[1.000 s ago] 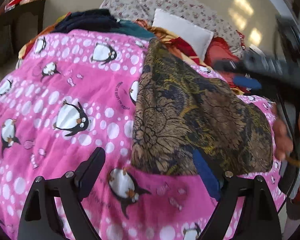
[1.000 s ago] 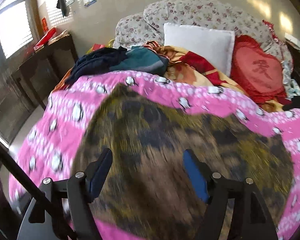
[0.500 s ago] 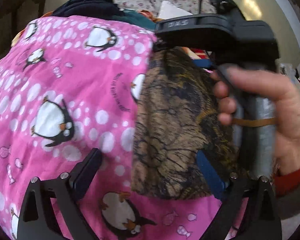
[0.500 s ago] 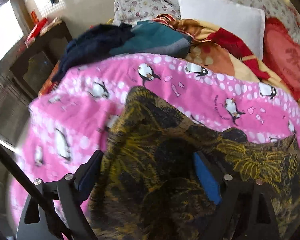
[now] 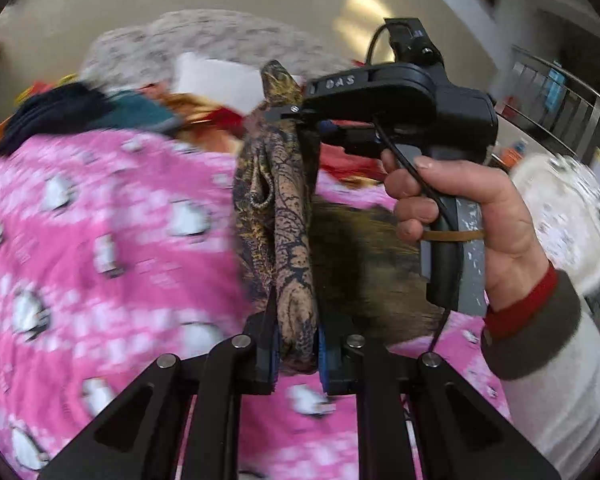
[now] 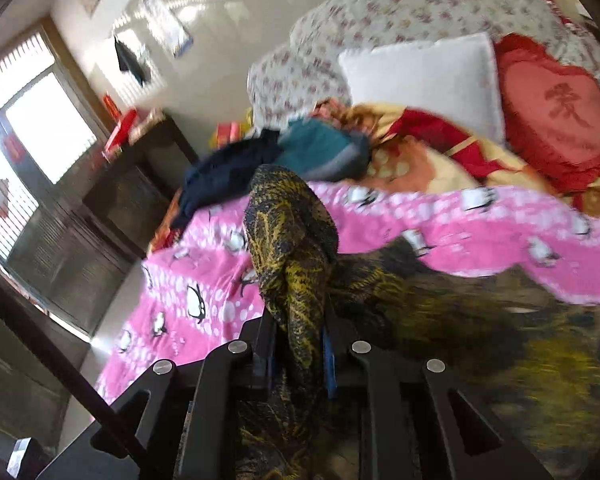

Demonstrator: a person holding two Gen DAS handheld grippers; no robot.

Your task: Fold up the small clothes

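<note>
Left wrist view: cloth [image 5: 278, 216], dark with gold print, bunched into a vertical rope at centre, stretched from 6 o'clock up to 12; lower end pinched between left gripper [image 5: 296, 354] fingers, jaws nearly closed on it. Upper end clamped in right gripper [image 5: 300, 114], jaws closed on cloth tip, which pokes above them. Right hand [image 5: 466, 216] wraps the grip at 3 o'clock, red cuff at wrist. Rest of cloth spreads blurred on blanket [image 5: 100, 220] at 4 o'clock behind the rope. Blanket pink with penguins, fills 7 to 10 o'clock, motion-blurred. Right wrist view: cloth [image 6: 290, 248] rises from right gripper [image 6: 300, 354] at 6 o'clock, jaws nearly closed on it, folds peaking near centre; remainder drapes to 4 o'clock over blanket [image 6: 480, 220]. Dark clothes pile [image 6: 284, 156] at 11 o'clock beyond blanket edge. White pillow [image 6: 424, 72] at 1 o'clock, red heart cushion [image 6: 556, 108] at 2 o'clock, just beside it. Window [image 6: 28, 136] at 9 o'clock.
</note>
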